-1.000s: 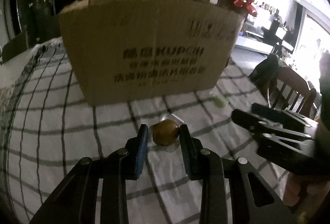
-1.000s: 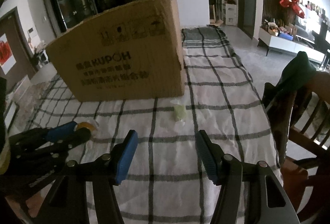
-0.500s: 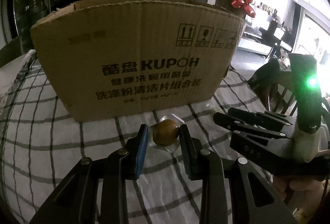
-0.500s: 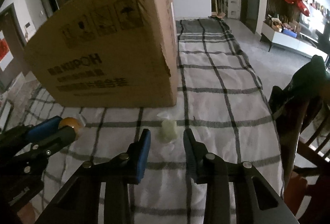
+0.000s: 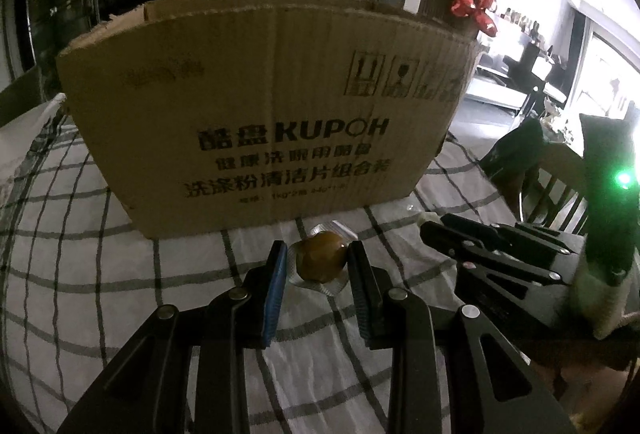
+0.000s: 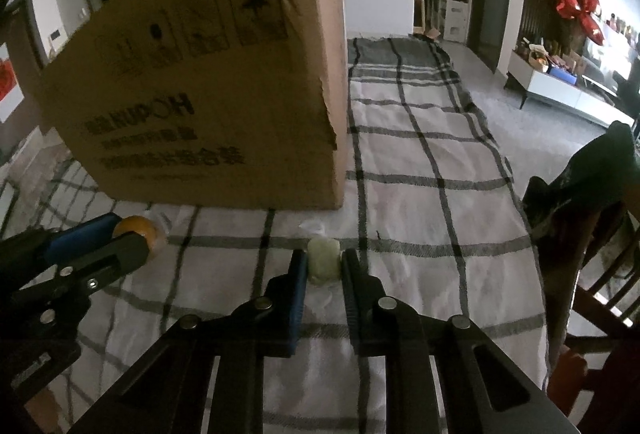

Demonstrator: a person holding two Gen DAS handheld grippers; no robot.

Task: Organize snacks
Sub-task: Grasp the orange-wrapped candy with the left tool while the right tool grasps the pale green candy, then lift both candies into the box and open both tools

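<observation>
My left gripper (image 5: 318,249) is shut on a round brown snack in a clear wrapper (image 5: 322,266), just above the checked tablecloth (image 5: 100,234). In the right wrist view the same snack (image 6: 151,234) shows orange at the tips of the left gripper (image 6: 120,234). A small pale green wrapped snack (image 6: 323,261) sits on the cloth with my right gripper (image 6: 324,254) shut on it, both pads pressing its sides. The right gripper (image 5: 436,230) also reaches in from the right in the left wrist view. A tall cardboard box (image 5: 260,106) with printed lettering stands right behind both snacks.
The box (image 6: 208,94) fills the left half of the right wrist view; its inside is hidden. The tablecloth (image 6: 420,154) stretches away to the right of it. A wooden chair (image 6: 592,274) draped with a dark garment (image 6: 592,174) stands at the table's right edge.
My right gripper has moved forward to the pale green snack and its jaws have closed from wide apart onto it. The left gripper keeps its hold on the brown snack.
</observation>
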